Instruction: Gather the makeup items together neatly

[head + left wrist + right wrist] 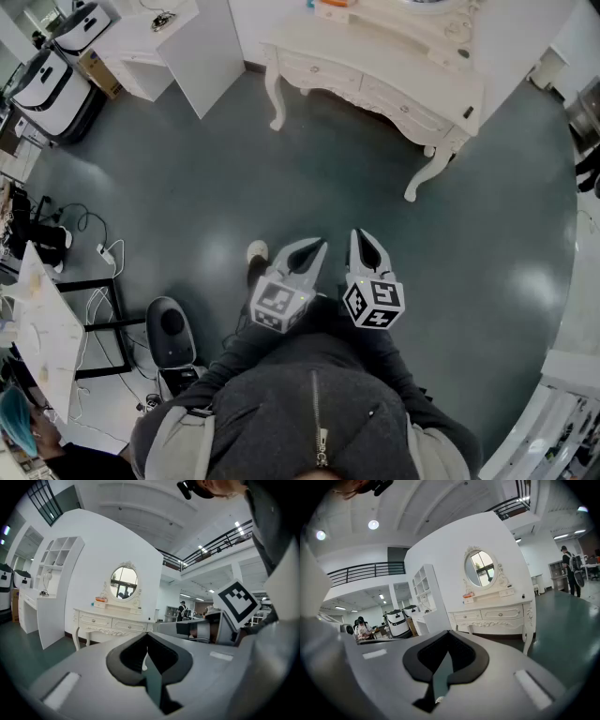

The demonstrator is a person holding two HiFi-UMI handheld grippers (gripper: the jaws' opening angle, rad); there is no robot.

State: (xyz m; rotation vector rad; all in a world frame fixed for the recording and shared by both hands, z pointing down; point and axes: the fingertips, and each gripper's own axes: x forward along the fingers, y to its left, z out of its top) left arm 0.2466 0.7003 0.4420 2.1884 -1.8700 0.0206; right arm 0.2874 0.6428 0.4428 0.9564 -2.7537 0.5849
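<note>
White dressing table [394, 98], top cropped; makeup items [334, 11] indistinct

I found no words, letters, numbers or brand names that I could read anywhere. The only printed marks were the black-and-white square patterns on my left marker cube [278, 305] and right marker cube [375, 302], and they spelled nothing out.

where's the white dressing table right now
In the head view the dressing table stands top centre-right, at the far side of the dark floor, just right of the white partition.
</note>
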